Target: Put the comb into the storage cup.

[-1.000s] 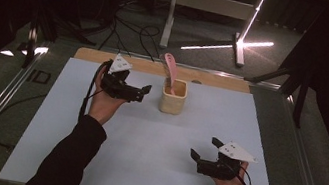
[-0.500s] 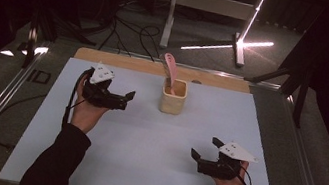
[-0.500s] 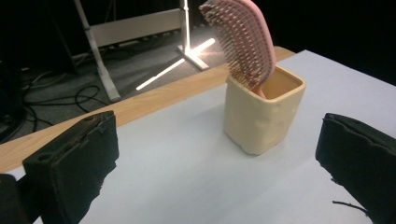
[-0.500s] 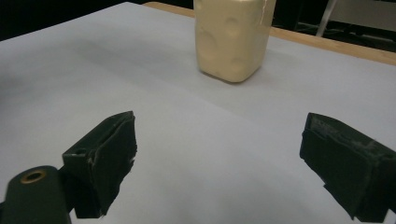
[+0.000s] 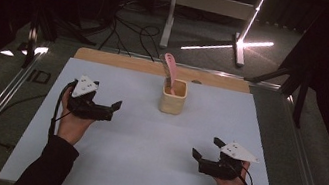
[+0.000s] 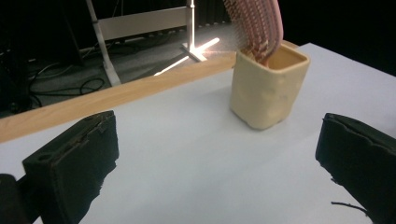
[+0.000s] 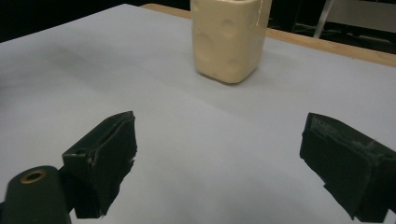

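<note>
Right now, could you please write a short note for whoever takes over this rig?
Left tool: open, holding nothing, above the white mat, left of the cup.
Right tool: open, holding nothing, near the mat's front right.
Cream cup: upright toward the mat's far side, pink utensil standing in it, leaning.
Done: utensil sits in the cup.
Left: probably nothing; neither tool touches the cup.

A dark lab or studio: cables (image 5: 127, 28) trail over the floor, with metal stands (image 5: 170, 10) and a light bar (image 5: 226, 46) behind the table (image 5: 132, 153)
</note>
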`<state>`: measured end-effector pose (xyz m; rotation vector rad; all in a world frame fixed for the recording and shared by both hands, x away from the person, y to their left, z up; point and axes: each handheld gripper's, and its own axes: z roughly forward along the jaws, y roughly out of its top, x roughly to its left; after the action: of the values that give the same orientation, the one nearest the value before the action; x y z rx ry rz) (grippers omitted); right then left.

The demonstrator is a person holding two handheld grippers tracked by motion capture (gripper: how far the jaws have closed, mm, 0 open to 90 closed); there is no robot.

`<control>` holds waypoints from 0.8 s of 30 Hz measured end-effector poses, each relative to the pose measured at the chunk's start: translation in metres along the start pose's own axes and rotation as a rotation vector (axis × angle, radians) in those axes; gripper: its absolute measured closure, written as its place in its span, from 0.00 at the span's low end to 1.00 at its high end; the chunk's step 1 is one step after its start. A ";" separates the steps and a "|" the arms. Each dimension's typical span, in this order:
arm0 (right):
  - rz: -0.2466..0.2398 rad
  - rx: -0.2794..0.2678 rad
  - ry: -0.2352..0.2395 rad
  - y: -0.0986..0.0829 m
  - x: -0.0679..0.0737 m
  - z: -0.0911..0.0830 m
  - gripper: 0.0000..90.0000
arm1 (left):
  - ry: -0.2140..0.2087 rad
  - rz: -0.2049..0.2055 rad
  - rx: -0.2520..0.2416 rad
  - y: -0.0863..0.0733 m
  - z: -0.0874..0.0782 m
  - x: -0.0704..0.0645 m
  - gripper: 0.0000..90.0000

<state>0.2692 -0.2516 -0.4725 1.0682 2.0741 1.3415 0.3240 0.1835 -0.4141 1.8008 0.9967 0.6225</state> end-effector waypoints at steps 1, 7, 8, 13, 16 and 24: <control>0.000 0.001 0.000 0.000 0.000 0.000 0.12 | -0.002 -0.001 0.004 -0.003 -0.001 0.000 0.00; -0.002 0.006 -0.001 0.000 0.001 0.001 0.12 | -0.005 -0.023 0.008 -0.026 -0.008 0.000 0.00; -0.002 0.007 -0.002 0.000 0.001 0.001 0.12 | -0.004 -0.022 0.011 -0.029 -0.009 0.000 0.00; -0.003 0.008 0.000 0.000 0.001 0.001 0.12 | 0.006 -0.049 0.010 -0.043 -0.015 0.004 0.00; -0.005 0.009 -0.001 -0.001 0.001 0.001 0.12 | 0.010 -0.064 0.007 -0.050 -0.020 0.007 0.00; -0.005 0.011 -0.005 -0.001 0.001 0.000 0.12 | 0.037 -0.079 -0.011 -0.073 -0.035 0.014 0.00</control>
<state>0.2684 -0.2508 -0.4731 1.0689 2.0812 1.3258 0.2787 0.2279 -0.4661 1.7376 1.0819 0.6136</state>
